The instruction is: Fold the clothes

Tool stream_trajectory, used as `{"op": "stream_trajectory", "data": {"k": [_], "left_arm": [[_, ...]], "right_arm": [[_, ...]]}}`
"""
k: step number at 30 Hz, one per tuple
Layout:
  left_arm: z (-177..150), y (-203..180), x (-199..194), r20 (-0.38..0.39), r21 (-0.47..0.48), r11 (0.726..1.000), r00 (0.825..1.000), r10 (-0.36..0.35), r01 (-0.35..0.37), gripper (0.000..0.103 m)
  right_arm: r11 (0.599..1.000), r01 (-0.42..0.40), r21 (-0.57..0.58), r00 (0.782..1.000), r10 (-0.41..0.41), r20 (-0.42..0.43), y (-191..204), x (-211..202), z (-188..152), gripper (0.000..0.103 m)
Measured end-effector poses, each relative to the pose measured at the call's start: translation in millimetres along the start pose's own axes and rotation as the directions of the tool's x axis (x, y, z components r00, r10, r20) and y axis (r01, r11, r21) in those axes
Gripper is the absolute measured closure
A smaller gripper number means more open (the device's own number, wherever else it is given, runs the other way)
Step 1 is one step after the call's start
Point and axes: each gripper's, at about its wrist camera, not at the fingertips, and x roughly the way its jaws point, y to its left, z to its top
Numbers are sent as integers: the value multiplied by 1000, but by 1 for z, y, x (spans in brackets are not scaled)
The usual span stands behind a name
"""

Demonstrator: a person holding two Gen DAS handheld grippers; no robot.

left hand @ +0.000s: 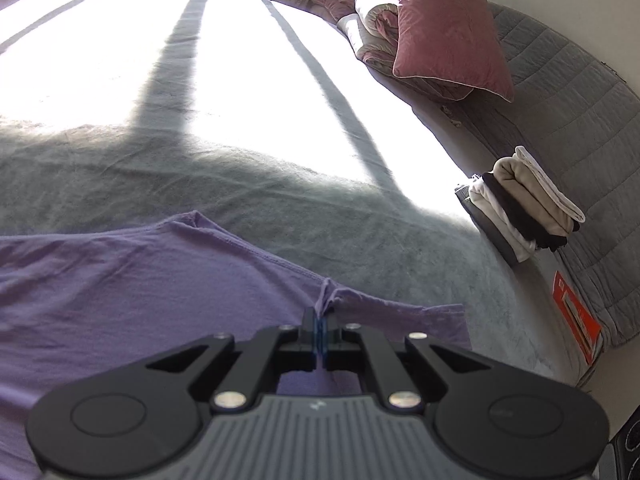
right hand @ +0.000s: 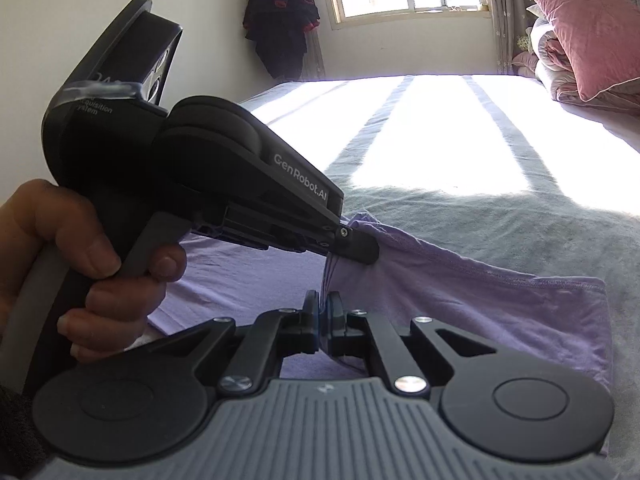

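- Left wrist view: my left hand-held gripper (left hand: 320,330) is clamped on a pinch of the purple shirt (left hand: 140,280), which spreads leftward across the bed (left hand: 280,208).
- Right wrist view: my right hand-held gripper (right hand: 322,320) grips the same fold just beside the left one; the shirt's length runs left to right.

A soft, matt purple shirt (left hand: 132,280) of thin knit cloth, its hems stitched, lies creased on a grey bed cover (left hand: 280,200) of fuzzy, napped fabric. The left gripper (left hand: 320,330) and right gripper (right hand: 322,312) are matt black plastic with shiny metal rivets, ribbed grey housings and glossy blue pads; each has pinched a fold of the shirt. A dusty-pink pillow (left hand: 448,28) shows a faint satin sheen. The grey quilted mat (left hand: 580,128) looks matt and stitched in squares. Folded clothes (left hand: 524,204) in cream, black and white appear soft cotton.
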Motion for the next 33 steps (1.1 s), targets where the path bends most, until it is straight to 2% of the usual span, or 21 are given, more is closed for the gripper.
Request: {"op": "stream_trajectory", "data": {"k": [6, 9, 20, 33], "left_arm": [[6, 36, -22, 33, -31, 999, 999, 11, -10, 101], [10, 54, -36, 54, -16, 999, 997, 50, -49, 101], [18, 119, -71, 77, -61, 994, 993, 91, -86, 101], [16, 181, -104, 100, -154, 975, 979, 177, -160, 101]], "right_arm": [[999, -30, -20, 1000, 30, 7, 30, 23, 10, 100], [998, -51, -20, 999, 51, 5, 43, 35, 14, 100], [988, -155, -15, 988, 154, -3, 90, 82, 30, 100], [967, -255, 3, 966, 255, -31, 117, 119, 34, 100]]}}
